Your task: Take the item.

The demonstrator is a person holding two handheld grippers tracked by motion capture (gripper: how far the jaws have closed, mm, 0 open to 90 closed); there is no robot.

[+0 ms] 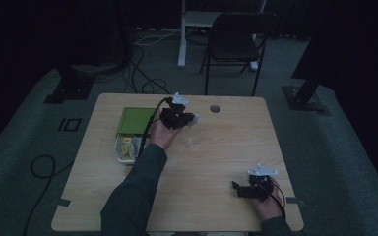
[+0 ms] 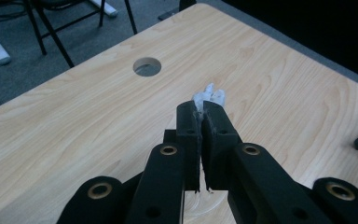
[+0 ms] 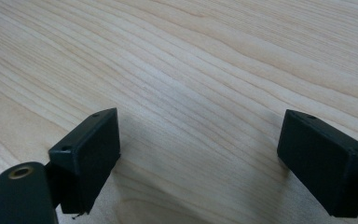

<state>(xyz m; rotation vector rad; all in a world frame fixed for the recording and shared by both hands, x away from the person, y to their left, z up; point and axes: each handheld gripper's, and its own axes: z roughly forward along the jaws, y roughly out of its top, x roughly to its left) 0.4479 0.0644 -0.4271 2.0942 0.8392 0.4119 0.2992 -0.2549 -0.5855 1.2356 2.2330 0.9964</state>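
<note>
Above the table's middle, the left gripper (image 2: 200,109) is pinching a clear plastic scrap (image 2: 209,97).
Right gripper (image 3: 198,154) is resting agape (nothing between); lowering slowly seems wise.

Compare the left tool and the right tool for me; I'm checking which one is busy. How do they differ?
The left tool has its jaws shut on a crumpled clear plastic piece, while the right tool stands wide open with nothing between its jaws. The left tool is held up over the table near the green-lidded container; the right tool sits low at the table's near right corner. Both are black, two-jawed and hand-held.
</note>
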